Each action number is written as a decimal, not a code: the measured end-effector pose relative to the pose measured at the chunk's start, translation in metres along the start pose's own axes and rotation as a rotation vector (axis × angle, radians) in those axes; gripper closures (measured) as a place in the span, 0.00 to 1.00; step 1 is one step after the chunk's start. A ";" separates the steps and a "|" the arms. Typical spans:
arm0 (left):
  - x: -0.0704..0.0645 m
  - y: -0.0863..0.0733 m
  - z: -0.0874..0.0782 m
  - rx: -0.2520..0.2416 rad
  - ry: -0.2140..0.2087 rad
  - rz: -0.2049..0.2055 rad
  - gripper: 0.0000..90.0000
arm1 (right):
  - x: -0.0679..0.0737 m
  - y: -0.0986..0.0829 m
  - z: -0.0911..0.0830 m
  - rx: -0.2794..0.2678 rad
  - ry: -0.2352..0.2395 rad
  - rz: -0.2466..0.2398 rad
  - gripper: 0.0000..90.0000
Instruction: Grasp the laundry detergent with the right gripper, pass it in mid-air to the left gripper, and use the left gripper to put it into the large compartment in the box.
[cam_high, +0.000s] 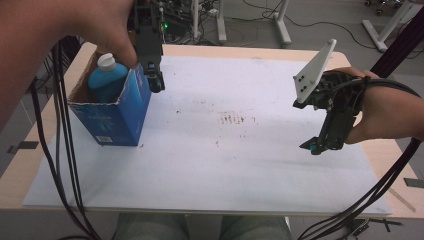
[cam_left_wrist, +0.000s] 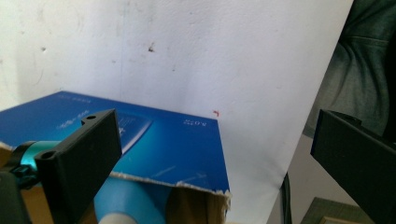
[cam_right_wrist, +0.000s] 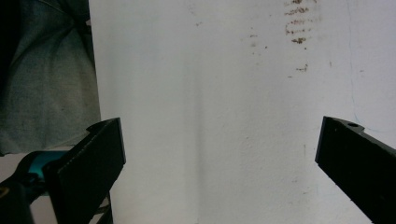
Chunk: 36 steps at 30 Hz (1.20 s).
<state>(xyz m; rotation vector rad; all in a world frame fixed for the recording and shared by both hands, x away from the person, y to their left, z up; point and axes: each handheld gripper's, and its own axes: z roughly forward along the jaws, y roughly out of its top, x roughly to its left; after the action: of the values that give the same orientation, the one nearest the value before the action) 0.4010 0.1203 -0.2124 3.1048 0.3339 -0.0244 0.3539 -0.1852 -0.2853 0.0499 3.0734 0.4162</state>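
Observation:
A blue carton (cam_high: 120, 115) stands open-topped at the left of the white sheet (cam_high: 240, 170). Inside it is a blue bottle with a white cap (cam_high: 107, 74). My left gripper (cam_high: 154, 80) hangs at the carton's far right top corner, held by a hand from above. In the left gripper view the carton (cam_left_wrist: 177, 144) lies below, its torn rim and the bottle (cam_left_wrist: 126, 200) at the bottom; the left gripper (cam_left_wrist: 215, 140) is open and holds nothing. My right gripper (cam_high: 316, 146) hovers over the sheet's right side, and in its own view the right gripper (cam_right_wrist: 219, 149) is open over bare sheet.
The sheet covers a wooden table (cam_high: 20, 170) and has brown smudges (cam_high: 232, 119) near its middle. Black cables (cam_high: 65, 165) hang down at the left and also at the right front corner. The person's grey trousers (cam_right_wrist: 46, 79) lie past the sheet's near edge.

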 end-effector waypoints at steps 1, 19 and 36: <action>0.000 0.001 0.001 0.000 -0.001 0.009 0.02 | -0.001 0.000 0.001 0.006 0.000 -0.005 0.01; 0.000 0.008 0.008 -0.047 -0.047 0.068 0.02 | -0.010 0.000 0.010 0.050 0.011 -0.018 0.01; -0.001 0.016 0.016 -0.051 -0.046 0.085 0.02 | -0.012 0.001 0.015 0.080 0.007 -0.032 0.01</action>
<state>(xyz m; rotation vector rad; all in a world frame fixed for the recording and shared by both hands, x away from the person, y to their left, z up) 0.4029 0.1036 -0.2279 3.0590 0.1978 -0.0844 0.3663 -0.1812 -0.2989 0.0024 3.0919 0.2932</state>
